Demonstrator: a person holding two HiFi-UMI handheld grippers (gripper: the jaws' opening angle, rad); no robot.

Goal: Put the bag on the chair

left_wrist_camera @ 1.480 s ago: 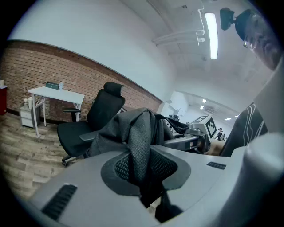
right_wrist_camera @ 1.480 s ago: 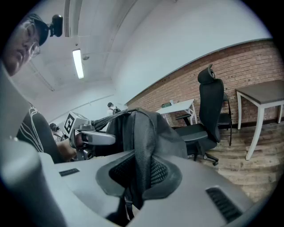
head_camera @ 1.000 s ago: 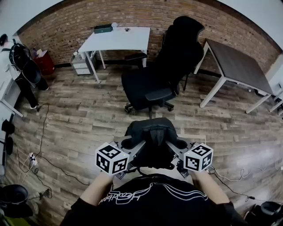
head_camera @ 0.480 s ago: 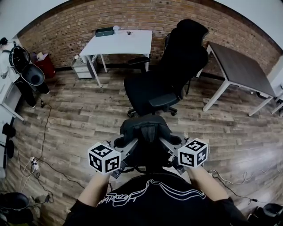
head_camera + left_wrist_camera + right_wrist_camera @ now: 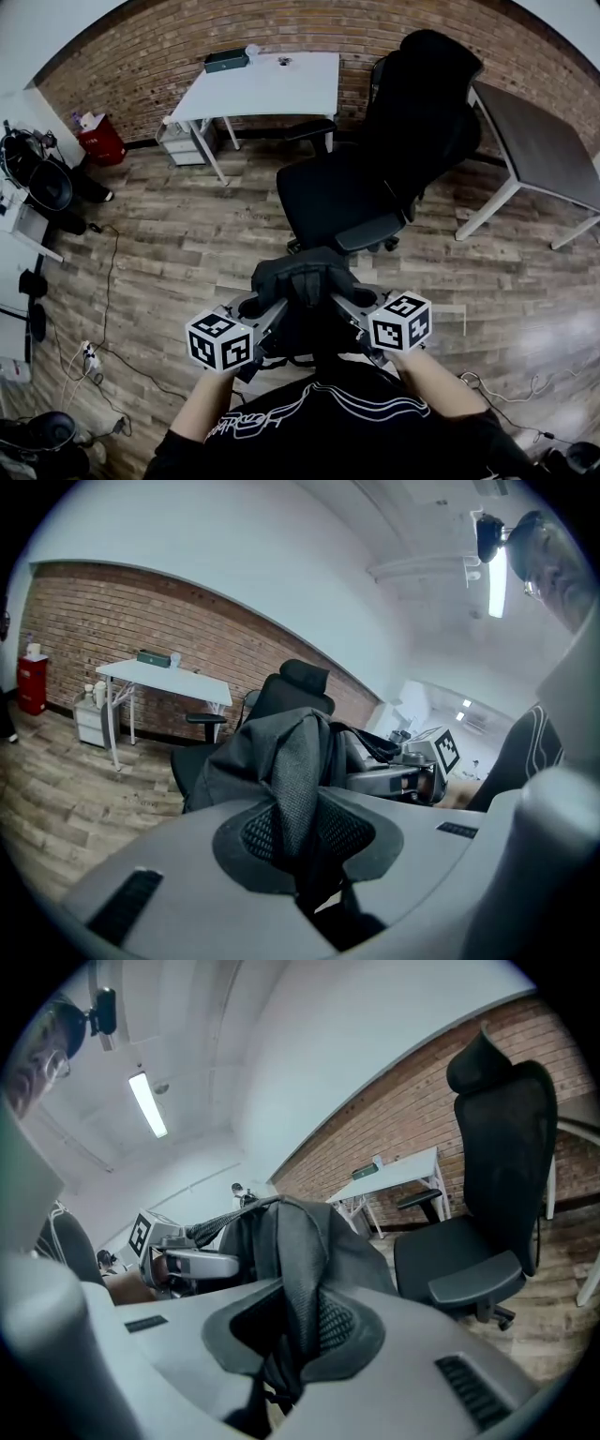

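Observation:
A dark grey bag [image 5: 302, 281] hangs in the air between both grippers, just in front of the person. My left gripper [image 5: 255, 307] is shut on the bag's mesh strap [image 5: 295, 780] on its left side. My right gripper [image 5: 349, 302] is shut on the strap [image 5: 298, 1283] on its right side. The black office chair [image 5: 361, 178] stands directly ahead, its seat [image 5: 333, 192] facing me and a short way beyond the bag. The same chair [image 5: 483, 1204] shows at the right of the right gripper view, and its headrest [image 5: 302, 677] rises behind the bag in the left gripper view.
A white desk [image 5: 258, 84] with a small dark box [image 5: 225, 60] stands against the brick wall at the back left. A dark table [image 5: 544, 141] is at the right. A red bin [image 5: 98, 141] sits far left. Cables [image 5: 98, 328] trail over the wooden floor.
The person has stepped toward the chair, which now looks larger and nearer. The bag has been carried forward with both grippers still shut on its straps.

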